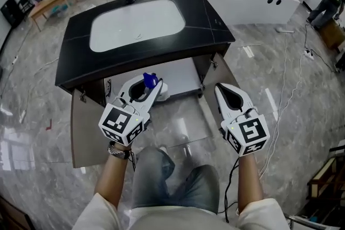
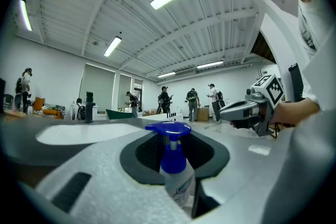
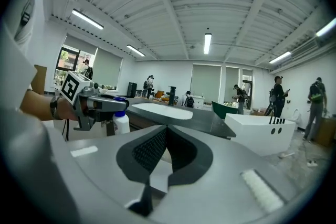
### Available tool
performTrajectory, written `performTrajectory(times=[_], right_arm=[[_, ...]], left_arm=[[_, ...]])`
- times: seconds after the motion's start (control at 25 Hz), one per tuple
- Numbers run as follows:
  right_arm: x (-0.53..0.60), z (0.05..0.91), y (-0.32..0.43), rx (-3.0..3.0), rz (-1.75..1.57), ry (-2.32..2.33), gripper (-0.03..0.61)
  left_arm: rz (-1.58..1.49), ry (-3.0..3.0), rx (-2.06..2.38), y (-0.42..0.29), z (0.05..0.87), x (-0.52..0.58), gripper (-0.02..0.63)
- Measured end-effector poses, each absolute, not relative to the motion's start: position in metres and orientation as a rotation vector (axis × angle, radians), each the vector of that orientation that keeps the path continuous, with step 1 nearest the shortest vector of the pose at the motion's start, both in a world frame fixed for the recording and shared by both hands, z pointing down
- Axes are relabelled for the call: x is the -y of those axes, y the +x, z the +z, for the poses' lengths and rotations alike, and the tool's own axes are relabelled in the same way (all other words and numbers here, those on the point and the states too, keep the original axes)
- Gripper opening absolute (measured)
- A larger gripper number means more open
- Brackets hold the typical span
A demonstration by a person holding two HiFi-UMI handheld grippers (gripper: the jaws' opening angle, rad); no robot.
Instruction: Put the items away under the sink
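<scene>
Fig. 1. Stowing 1 pump bottle under the sink. The left gripper (image 1: 152, 85) grasps a white pump bottle (image 1: 160, 92) with a blue head, jaws clenched on its body, bottle upright; it sits just in front of the open cabinet (image 1: 180, 74), below the edge of the black counter (image 1: 81, 64), and by the look of it not yet inside. The right gripper (image 1: 222, 90) carries nothing, its jaw tips together; it is near the right door (image 1: 233, 77). Both doors stand open.

Suggested handling: keep the bottle upright; pass the pump head under the counter edge without clipping it; set the base flat on the white cabinet floor, far enough back for the 2 doors to close; loosen the jaws only once the base rests.
</scene>
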State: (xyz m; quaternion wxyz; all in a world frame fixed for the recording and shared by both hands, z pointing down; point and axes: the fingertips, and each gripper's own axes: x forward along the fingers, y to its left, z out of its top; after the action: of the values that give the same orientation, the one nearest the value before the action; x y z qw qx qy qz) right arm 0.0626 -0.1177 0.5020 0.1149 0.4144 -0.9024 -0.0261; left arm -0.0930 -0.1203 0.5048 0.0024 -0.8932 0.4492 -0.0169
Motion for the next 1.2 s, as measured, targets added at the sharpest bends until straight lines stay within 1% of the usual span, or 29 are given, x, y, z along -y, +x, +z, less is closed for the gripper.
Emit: performTrajectory(times=[0.24,0.52,0.8,1.2], right_arm=[[0.137,0.625,0.068,2.632,-0.034,1.238,0.008],[0.136,0.727,0.069,2.630,-0.022,1.219,0.008],[0.134,0.773,0.067,2.622,-0.003,1.231,0.008],[0.136,0.792,0.070,2.621,-0.007,1.235,0.008]], left_arm=[[-0.052,-2.779,-1.451,-0.102,0.626,0.133,0.094],[-0.100,-2.701,-1.507,-0.117,0.722,0.142,0.092],[-0.113,-2.704,-1.542,-0.120,0.778,0.133,0.093],[-0.081,-2.751,-1.573,-0.122,0.812,0.163,0.093]])
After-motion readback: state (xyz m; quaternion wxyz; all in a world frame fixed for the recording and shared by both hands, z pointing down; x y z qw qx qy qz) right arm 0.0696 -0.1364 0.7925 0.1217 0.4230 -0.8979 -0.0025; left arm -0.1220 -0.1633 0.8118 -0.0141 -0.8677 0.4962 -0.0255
